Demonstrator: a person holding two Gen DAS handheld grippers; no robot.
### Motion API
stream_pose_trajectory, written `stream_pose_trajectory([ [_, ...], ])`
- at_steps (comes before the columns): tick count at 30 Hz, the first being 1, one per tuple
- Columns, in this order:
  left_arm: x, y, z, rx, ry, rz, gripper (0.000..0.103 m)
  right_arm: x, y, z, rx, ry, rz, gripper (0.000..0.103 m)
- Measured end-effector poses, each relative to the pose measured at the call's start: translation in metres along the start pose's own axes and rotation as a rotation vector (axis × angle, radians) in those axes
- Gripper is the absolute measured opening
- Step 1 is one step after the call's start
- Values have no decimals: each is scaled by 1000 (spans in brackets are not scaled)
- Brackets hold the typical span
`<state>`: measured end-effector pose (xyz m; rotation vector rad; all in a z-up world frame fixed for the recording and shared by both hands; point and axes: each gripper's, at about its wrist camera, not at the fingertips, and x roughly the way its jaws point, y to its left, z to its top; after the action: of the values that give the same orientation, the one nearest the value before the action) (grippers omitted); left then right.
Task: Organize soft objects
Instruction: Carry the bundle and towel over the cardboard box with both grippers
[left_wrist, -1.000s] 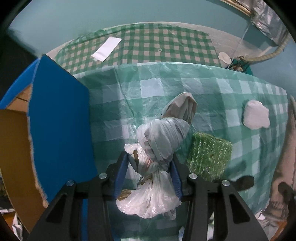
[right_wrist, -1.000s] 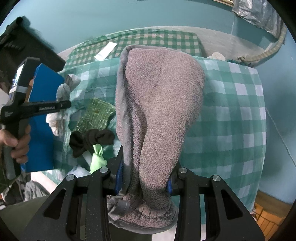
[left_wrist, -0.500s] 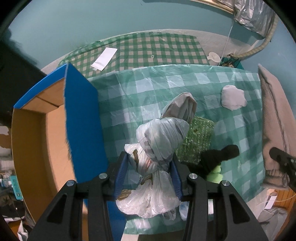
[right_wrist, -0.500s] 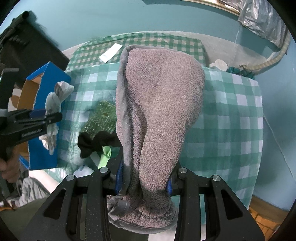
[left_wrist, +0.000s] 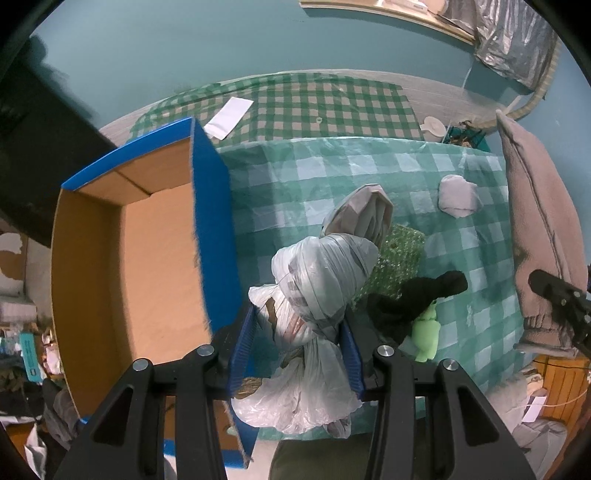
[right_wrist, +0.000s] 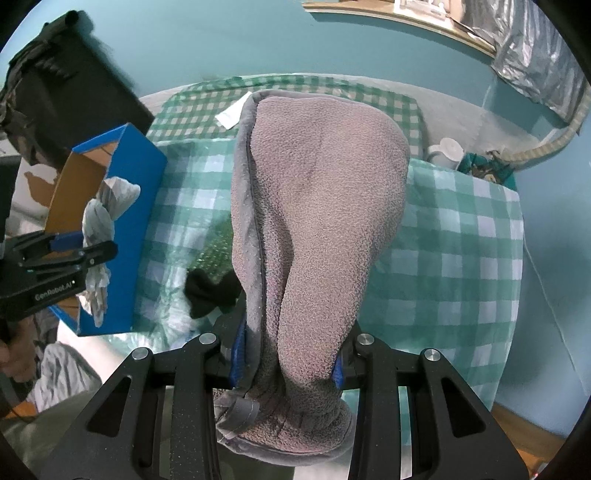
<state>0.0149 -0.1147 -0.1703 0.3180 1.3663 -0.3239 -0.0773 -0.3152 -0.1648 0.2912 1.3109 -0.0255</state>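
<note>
Aloft, left claw (left_wrist: 297, 354) gripping bag bundle (left_wrist: 314, 295) beside box edge (left_wrist: 212, 229), right claw (right_wrist: 288, 363) clamping fleece (right_wrist: 314, 221)

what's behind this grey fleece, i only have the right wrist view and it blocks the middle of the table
Observer: A white pad lies on the checked cloth, apart from the rest.
Operator: anything beside the black thing
Observer: A lime-green soft toy touches the black fabric at its near side.
Operator: is the box empty
Observer: The left wrist view shows only bare cardboard floor in the box; the left gripper, shut on the plastic bag bundle, hangs just right of its blue wall.
</note>
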Motion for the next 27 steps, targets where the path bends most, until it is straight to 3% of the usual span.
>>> stream_pose_trajectory([
  [27,-46,70,-26,-128,-43,15,45,-13,97,32,-197,-9,60,35],
])
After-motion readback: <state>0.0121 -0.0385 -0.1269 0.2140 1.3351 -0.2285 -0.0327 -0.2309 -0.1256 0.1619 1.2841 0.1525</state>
